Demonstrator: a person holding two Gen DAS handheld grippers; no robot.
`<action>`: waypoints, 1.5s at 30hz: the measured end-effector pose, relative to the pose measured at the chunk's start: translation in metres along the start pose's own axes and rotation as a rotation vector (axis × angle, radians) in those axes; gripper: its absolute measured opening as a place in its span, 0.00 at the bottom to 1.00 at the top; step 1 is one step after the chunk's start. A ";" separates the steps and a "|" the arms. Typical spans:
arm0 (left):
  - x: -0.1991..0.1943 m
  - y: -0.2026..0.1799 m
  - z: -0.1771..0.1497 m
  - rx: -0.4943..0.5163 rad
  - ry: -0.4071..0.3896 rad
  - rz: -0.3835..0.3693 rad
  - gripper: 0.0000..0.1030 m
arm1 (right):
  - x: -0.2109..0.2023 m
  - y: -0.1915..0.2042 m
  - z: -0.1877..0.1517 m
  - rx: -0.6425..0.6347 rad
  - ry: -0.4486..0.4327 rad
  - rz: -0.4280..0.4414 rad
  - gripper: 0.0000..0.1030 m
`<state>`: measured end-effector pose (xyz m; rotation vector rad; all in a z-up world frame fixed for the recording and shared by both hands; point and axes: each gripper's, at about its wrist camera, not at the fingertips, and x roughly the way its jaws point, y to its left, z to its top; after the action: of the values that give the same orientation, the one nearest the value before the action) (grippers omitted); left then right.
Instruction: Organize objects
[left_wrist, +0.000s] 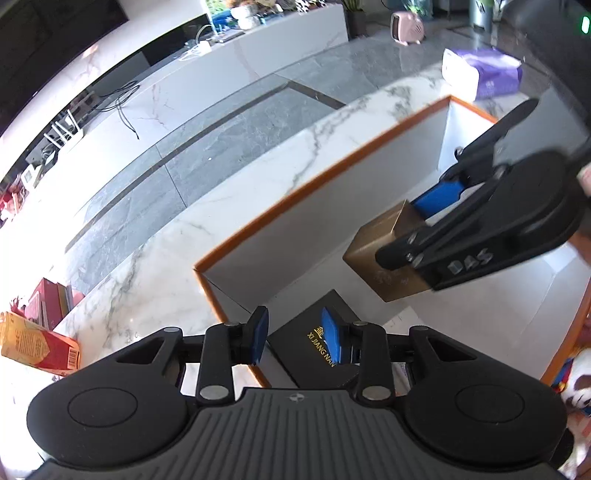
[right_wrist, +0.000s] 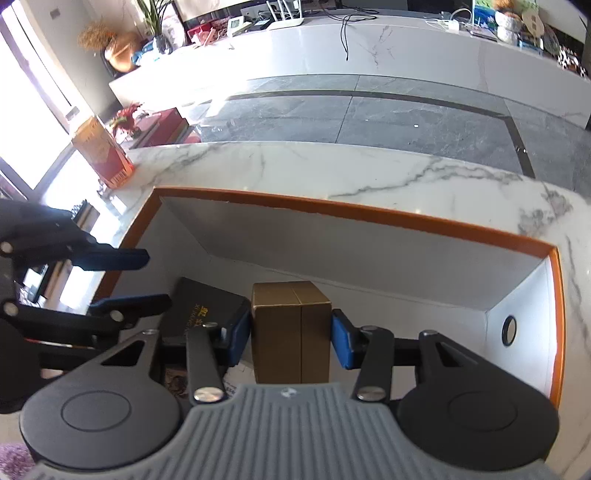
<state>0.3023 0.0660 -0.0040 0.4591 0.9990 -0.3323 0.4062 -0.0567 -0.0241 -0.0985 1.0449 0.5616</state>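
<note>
Left wrist view shows the left gripper (left_wrist: 295, 338) poised above the near corner of an orange-rimmed white box (left_wrist: 314, 175) that stands on a marble table (left_wrist: 155, 258); its blue pads (left_wrist: 258, 332) are spread with nothing pinched between them, and beneath the gap lies a black gift box (left_wrist: 314, 354) with gold lettering, flat on the floor of the white box (probably already put away, since the pads are clear of it). Further in, the right gripper (left_wrist: 413, 225) carries a gold carton (left_wrist: 384, 266) tilted above the box floor, one blue finger (left_wrist: 436, 197) flat against its far face, a hold that suits lowering it in beside the black one. This view alone gives the carton's height off the floor and a purple tissue pack (left_wrist: 484, 74) at the table's far end. Right wrist view looks straight along the right gripper (right_wrist: 291, 338): its pads (right_wrist: 341, 343) pinch the gold carton (right_wrist: 291, 328) on both sides, the taped seam facing the camera, which confirms the grip that the other view half hides. Here the black gift box (right_wrist: 203, 306) sits just left of the carton, and the left gripper (right_wrist: 122, 280) reaches in from the left, fingers apart and empty. Only this view shows the round hole (right_wrist: 509, 330) in the box's right wall and a red-and-yellow carton (right_wrist: 101, 151) standing on the table's far left corner.
</note>
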 end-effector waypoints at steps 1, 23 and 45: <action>-0.001 0.001 0.000 -0.005 -0.004 -0.002 0.38 | 0.003 0.004 0.002 -0.034 0.007 -0.027 0.47; -0.005 -0.003 0.002 -0.011 -0.020 0.019 0.38 | 0.022 0.024 0.003 -0.172 0.041 -0.142 0.73; -0.015 0.025 -0.006 -0.146 -0.046 0.017 0.38 | 0.036 0.000 -0.014 -0.191 0.114 -0.259 0.32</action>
<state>0.3021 0.0918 0.0114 0.3264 0.9669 -0.2522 0.4088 -0.0470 -0.0615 -0.4324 1.0676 0.4220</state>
